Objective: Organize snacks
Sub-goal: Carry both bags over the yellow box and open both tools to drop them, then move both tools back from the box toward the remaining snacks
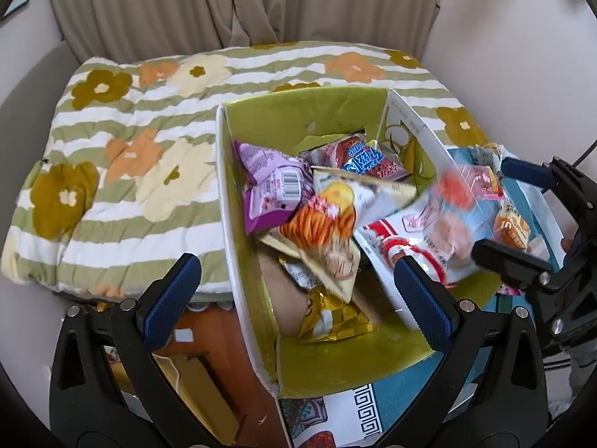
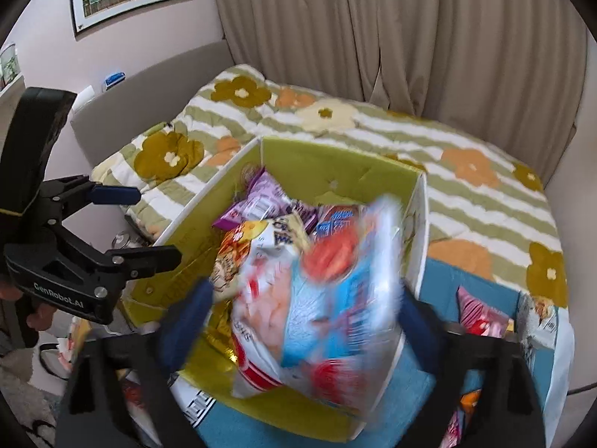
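Observation:
A green-lined cardboard box [image 1: 298,112] [image 2: 335,164] holds several snack packs: a purple one [image 1: 268,183], an orange one [image 1: 321,224], a gold one [image 1: 328,317]. A blurred blue, white and red snack bag [image 2: 328,310] [image 1: 447,216] is over the box's right side, between my right gripper's wide-apart fingers; whether they touch it I cannot tell. My right gripper [image 2: 309,317] [image 1: 492,209] is open. My left gripper [image 1: 294,295] [image 2: 149,224] is open and empty above the box's near left wall.
The box rests against a bed with a green-striped flowered quilt [image 1: 130,142]. A blue box [image 2: 481,317] with more snack packs sits to the right. Curtains [image 2: 410,37] hang behind. A wooden surface [image 1: 209,336] lies below the left gripper.

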`<state>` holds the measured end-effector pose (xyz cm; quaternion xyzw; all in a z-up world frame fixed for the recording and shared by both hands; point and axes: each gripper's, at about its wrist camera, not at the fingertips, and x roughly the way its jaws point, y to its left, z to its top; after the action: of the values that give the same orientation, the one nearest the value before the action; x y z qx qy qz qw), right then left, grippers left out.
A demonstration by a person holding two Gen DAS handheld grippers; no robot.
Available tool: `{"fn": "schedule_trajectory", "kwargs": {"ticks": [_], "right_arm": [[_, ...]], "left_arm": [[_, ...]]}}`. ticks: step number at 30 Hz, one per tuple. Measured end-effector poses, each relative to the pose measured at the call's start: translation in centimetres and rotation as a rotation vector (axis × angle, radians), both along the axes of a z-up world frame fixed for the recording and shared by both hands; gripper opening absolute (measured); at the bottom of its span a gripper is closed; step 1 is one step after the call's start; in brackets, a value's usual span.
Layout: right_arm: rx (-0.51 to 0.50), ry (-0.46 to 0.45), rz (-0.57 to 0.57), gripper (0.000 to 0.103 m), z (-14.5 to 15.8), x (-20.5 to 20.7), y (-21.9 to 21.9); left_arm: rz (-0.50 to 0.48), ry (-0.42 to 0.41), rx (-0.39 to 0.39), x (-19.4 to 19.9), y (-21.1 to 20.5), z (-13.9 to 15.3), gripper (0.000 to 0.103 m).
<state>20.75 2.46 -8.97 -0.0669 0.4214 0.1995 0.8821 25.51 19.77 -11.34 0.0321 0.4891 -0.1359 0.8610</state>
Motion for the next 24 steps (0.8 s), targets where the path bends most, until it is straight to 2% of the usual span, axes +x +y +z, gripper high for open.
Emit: {"fn": "schedule_trajectory", "kwargs": {"ticks": [3,11,17,24], "right_arm": [[-0.003,-0.037,-0.011,0.103,0.3,-0.3,-0.3],[-0.016,-0.014,-0.043,0.103,-0.3,-0.6,-0.5],[0.015,-0.011,-0.056,0.103,0.3,-1.1,-1.0],[0.058,-0.048,-0.072,0.103,2.1,-2.6,-2.1]], "left_arm": [[0.007,0.013,-0.006,-0.2,0.2,-0.6,0.102],[0.01,0.029,-0.011,-0.4,0.1,-1.3,0.102],[0.02,0.0,0.004,-1.3,-0.3,0.0,0.102],[0.055,-0.06,0.035,-4.1,-1.9,2.3,0.102]]}}
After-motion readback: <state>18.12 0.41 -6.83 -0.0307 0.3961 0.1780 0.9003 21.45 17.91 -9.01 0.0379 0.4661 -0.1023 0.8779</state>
